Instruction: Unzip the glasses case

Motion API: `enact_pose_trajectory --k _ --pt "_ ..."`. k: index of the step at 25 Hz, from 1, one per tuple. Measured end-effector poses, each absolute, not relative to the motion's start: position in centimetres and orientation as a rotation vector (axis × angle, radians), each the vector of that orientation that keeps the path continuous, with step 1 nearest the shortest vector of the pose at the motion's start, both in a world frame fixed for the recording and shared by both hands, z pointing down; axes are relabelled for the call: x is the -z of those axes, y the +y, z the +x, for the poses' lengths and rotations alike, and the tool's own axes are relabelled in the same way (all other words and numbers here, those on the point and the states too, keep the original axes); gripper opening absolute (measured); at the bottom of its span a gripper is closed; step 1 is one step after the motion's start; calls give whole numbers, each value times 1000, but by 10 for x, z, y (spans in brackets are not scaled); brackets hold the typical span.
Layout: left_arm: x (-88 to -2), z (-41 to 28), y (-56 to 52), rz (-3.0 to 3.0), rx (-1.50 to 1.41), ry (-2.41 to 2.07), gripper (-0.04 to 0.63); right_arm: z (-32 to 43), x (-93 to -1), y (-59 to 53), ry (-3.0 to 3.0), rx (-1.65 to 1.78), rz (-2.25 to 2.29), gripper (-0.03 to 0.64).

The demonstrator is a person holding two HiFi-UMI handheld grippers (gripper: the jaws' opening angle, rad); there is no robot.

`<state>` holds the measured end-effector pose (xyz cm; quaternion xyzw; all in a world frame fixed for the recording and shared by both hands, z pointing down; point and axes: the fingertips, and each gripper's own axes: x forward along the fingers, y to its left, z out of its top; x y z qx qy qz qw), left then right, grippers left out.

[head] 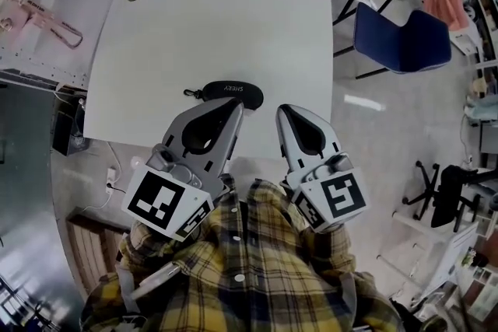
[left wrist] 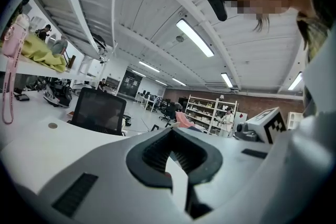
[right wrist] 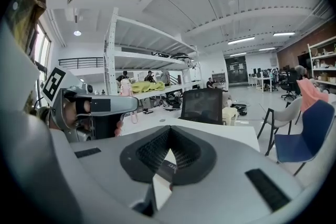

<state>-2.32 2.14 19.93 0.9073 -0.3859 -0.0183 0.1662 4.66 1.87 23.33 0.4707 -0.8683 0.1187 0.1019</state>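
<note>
Glasses case (head: 230,92) — black, oval, lying near the front edge of the white counter (head: 194,27), close ahead of both grippers. We find it zipped all round, so whatever is inside is hidden. Its pull tab (head: 189,95) sticks out at the left end.

Left gripper (head: 236,108): jaws together, nothing between them, tips near the case; we cannot tell whether they touch it.

Right gripper (head: 282,112): likewise closed and empty, by the case's right end.

Risks, as we judge them — closed jaws could nudge the light case along the smooth counter instead of taking hold. The small tab may slip from a pinch. Pulling the zip with the case unheld would drag it toward the edge.
</note>
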Motion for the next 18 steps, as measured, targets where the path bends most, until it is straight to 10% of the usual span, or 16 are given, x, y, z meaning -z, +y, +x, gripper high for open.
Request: enact_pose_trajectory --k 18 --pt "-213 -2 -45 2598 -80 -1013 6 66 -237 -47 -2539 -385 1420 -2"
